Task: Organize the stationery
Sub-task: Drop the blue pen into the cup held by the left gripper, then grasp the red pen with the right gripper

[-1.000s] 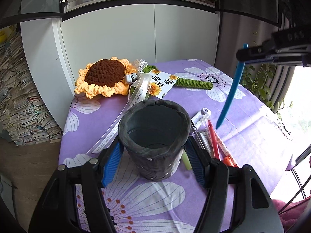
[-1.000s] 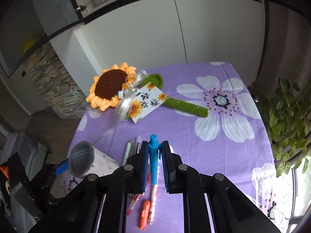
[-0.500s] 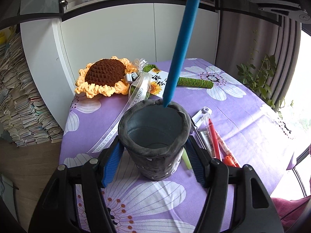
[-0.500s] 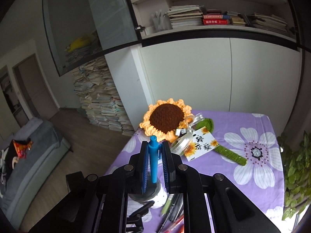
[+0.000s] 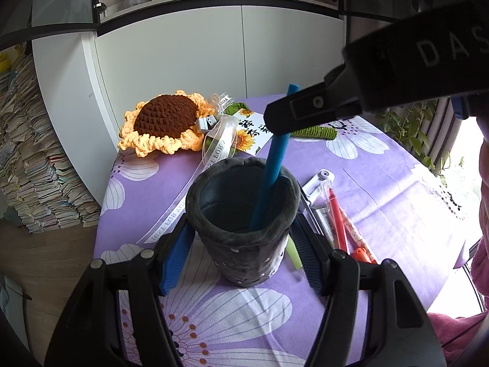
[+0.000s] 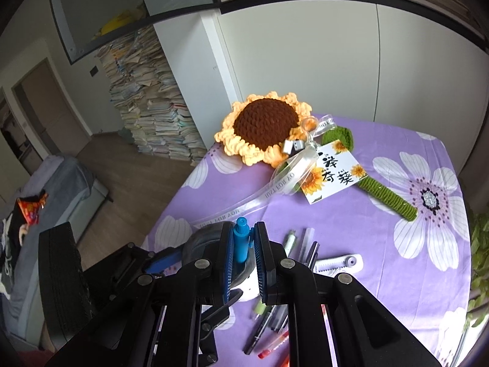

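The blue pen [image 5: 273,169], a moment ago poised at the rim, now slants down inside the grey pen holder [image 5: 244,214]; the right gripper [image 6: 243,244] is clamped on its upper end; the left gripper [image 5: 241,238] squeezes the holder from both sides, upright on the purple floral tablecloth [image 5: 382,183]; just beside the holder lie loose pens [image 5: 339,223] and a white cutter [image 6: 339,263]; further back rests a crocheted sunflower [image 6: 264,127] with ribbon and card.

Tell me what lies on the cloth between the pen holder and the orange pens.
A pale green pen lies beside the pen holder, then dark and clear pens, before the orange pens. The left wrist view shows this.
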Motion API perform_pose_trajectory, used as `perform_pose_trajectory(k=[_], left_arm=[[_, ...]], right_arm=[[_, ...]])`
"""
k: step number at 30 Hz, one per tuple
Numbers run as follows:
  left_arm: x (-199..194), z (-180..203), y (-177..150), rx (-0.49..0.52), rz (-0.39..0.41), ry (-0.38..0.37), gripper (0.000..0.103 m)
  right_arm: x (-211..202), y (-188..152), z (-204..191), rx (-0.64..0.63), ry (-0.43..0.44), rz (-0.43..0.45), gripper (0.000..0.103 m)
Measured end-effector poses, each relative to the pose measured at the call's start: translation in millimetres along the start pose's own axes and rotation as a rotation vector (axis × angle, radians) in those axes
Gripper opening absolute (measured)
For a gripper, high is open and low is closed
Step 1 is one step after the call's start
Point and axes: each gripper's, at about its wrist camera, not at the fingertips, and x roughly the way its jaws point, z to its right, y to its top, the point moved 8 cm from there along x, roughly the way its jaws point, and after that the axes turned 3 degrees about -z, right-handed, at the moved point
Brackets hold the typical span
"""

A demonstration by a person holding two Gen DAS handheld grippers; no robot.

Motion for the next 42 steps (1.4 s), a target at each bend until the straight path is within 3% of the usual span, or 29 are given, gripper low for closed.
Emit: perform_pose_trajectory(k=[12, 19, 22, 29, 36, 42], left_arm=[[3.0, -1.0, -1.6, -0.014, -0.013, -0.006, 0.064], [4.3, 0.6, -1.4, -0.013, -0.015, 0.004, 0.064], [4.2, 0.8, -1.5, -0.008, -0.015, 0.011, 0.064], [3.4, -0.1, -2.0, -0.014, -0.023, 0.011, 0.064], [4.2, -0.1, -1.6, -0.011, -0.022, 0.012, 0.064], [4.3, -0.2, -1.5, -0.011, -0.022, 0.012, 0.064]], right_arm=[[-0.4, -18.5, 1.2, -0.002, 0.036, -0.046, 0.015], [-24.4, -35.2, 53.3, 0.111, -0.021, -0.025, 0.016], [-10.4, -48.0, 79.6, 0.198, -0.051, -0.094, 0.016], [42.3, -74.9, 103.6, 0.342, -0.013, -0.257, 0.016], [60.6, -74.3, 120.7, 0.417, -0.029, -0.285, 0.016], [70.9, -71.0, 124.2, 0.461, 0.002, -0.297, 0.026]])
